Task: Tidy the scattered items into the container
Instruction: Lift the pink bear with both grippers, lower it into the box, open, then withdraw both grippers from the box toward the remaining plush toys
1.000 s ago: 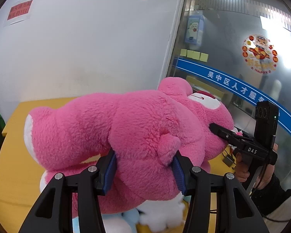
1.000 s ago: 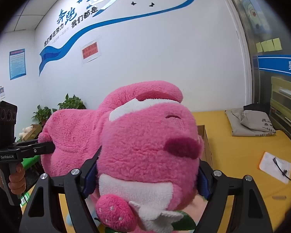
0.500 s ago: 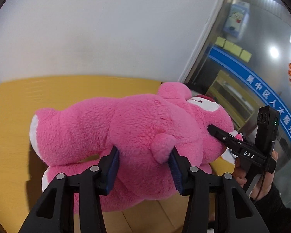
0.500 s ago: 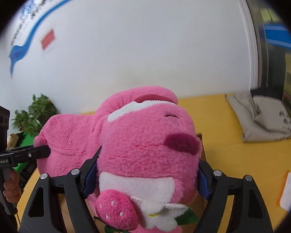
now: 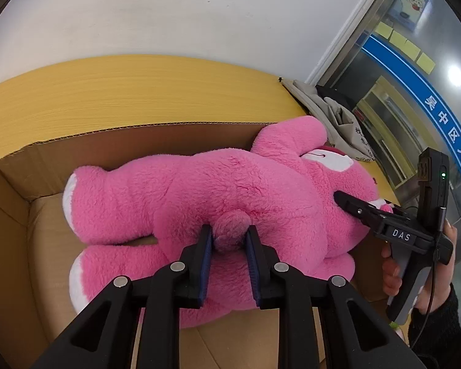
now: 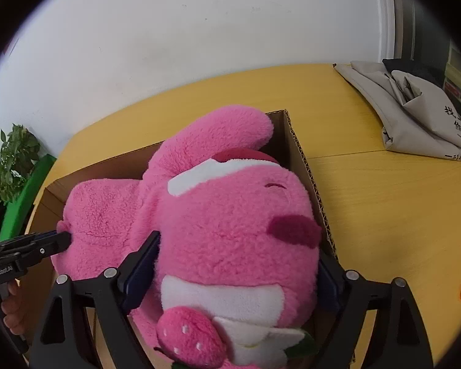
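Observation:
A big pink plush bear [image 5: 206,190] lies on its side inside an open cardboard box [image 5: 18,181]. My left gripper [image 5: 229,240] is shut on the bear's small tail at its rear. My right gripper [image 6: 236,255] is shut on the bear's head [image 6: 239,221], with a finger on each side of it. The bear's strawberry and white bib show just above the right gripper. The right gripper also shows in the left wrist view [image 5: 353,207], pressed into the head. The box's corrugated rim [image 6: 307,169] runs past the head.
The box stands on a yellow table [image 6: 384,200] against a white wall. A grey cloth bag [image 6: 408,113] lies at the table's far right. A green plant [image 6: 12,160] stands at the left. A glass partition [image 5: 415,92] is on the right.
Both grippers have lowered the bear from the air down into the cardboard box. My left gripper has narrowed from around the bear's body onto its tail.

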Demonstrator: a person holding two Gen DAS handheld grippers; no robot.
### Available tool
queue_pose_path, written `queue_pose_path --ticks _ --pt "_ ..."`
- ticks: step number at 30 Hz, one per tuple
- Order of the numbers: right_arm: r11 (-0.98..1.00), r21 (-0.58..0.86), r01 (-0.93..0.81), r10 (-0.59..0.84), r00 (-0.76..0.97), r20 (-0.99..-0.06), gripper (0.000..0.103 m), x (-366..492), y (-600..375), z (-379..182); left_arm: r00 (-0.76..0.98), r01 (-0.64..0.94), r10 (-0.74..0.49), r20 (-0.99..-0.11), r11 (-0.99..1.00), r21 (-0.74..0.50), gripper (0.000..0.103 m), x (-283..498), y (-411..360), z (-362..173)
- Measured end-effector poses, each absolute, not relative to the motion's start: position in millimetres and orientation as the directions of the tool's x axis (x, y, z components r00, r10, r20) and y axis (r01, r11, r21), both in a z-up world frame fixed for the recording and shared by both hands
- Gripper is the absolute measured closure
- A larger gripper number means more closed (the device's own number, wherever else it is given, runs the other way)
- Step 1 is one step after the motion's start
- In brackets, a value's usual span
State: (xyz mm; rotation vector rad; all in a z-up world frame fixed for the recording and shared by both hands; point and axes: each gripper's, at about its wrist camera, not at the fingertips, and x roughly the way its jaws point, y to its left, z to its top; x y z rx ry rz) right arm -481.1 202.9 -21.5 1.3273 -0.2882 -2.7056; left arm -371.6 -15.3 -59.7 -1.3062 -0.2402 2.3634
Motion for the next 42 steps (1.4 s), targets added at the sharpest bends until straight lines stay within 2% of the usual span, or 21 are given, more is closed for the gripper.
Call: queue_pose_path --ticks 1,2,3,4,5,6,9,11,13,16,23,32,34,37,42 --pt "-0.979 0.204 0.016 -0.171 -0.611 -0.773 0.013 -477 202 -19 -0.472 -0.287 0.431 -0.769 -0.900 -0.328 0.070 -367 -14 -54" --pt "-0.983 0.184 0.014 -0.153 -0.615 -0.773 0.008 -472 201 -16 -0.488 -0.290 0.411 -0.770 -0.908 -0.301 0.057 -359 -14 -46" --pt "-0.986 0.167 0.012 -0.138 -0.619 -0.773 0.008 -474 202 -13 -0.507 -0.289 0.395 -0.766 -0.915 -0.281 0.049 -353 -18 -40" --pt "-0.987 0.158 0.019 -0.135 -0.627 -0.767 0.008 -473 204 -8 -0.537 -0.286 0.375 -0.756 -0.924 -0.255 0.033 -345 -23 -31" --pt "-0.988 0.155 0.029 -0.138 -0.638 -0.758 0.008 -469 205 -1 -0.559 -0.280 0.358 -0.748 -0.930 -0.236 0.023 -339 -27 -25" --pt "-0.988 0.151 0.036 -0.137 -0.659 -0.739 0.008 -465 205 7 -0.577 -0.275 0.342 -0.741 -0.936 -0.219 0.020 -334 -29 -18" --pt "-0.992 0.103 0.075 -0.125 -0.734 -0.668 0.008 -459 201 37 -0.598 -0.263 0.308 -0.740 -0.948 -0.181 0.019 -324 -43 -12" --pt "-0.992 0.051 0.118 -0.122 -0.749 -0.651 0.008 -468 192 46 -0.594 -0.231 0.277 -0.755 -0.958 -0.170 0.019 -325 -48 -15" --pt "-0.992 -0.008 0.127 -0.086 -0.715 -0.694 0.008 -492 185 34 -0.586 -0.202 0.260 -0.768 -0.964 -0.172 0.019 -325 -56 -20" --pt "-0.996 0.013 0.085 -0.061 -0.579 -0.813 0.010 -525 185 -13 -0.587 -0.183 0.250 -0.770 -0.967 -0.175 0.019 -320 -65 -24" --pt "-0.998 0.046 0.042 -0.062 -0.567 -0.821 0.010 -508 191 -13 -0.575 -0.169 0.191 -0.795 -0.979 -0.113 0.019 -303 -72 -34" --pt "-0.990 0.059 0.129 -0.133 -0.709 -0.692 0.008 -379 175 63 -0.669 -0.152 0.165 -0.724 -0.985 -0.084 0.018 -227 -75 9" --pt "-0.988 0.067 0.138 -0.149 -0.754 -0.640 0.004 -334 172 84 -0.695 -0.156 0.169 -0.699 -0.984 -0.083 0.014 -198 -67 23" --pt "-0.984 0.097 0.148 -0.177 -0.785 -0.594 0.001 -277 166 98 -0.738 -0.136 0.156 -0.656 -0.987 -0.083 0.000 -151 -54 42" --pt "-0.994 0.039 0.106 -0.109 -0.820 -0.562 0.001 -198 153 96 -0.789 -0.126 0.160 -0.593 -0.987 -0.098 0.000 -79 -35 53"
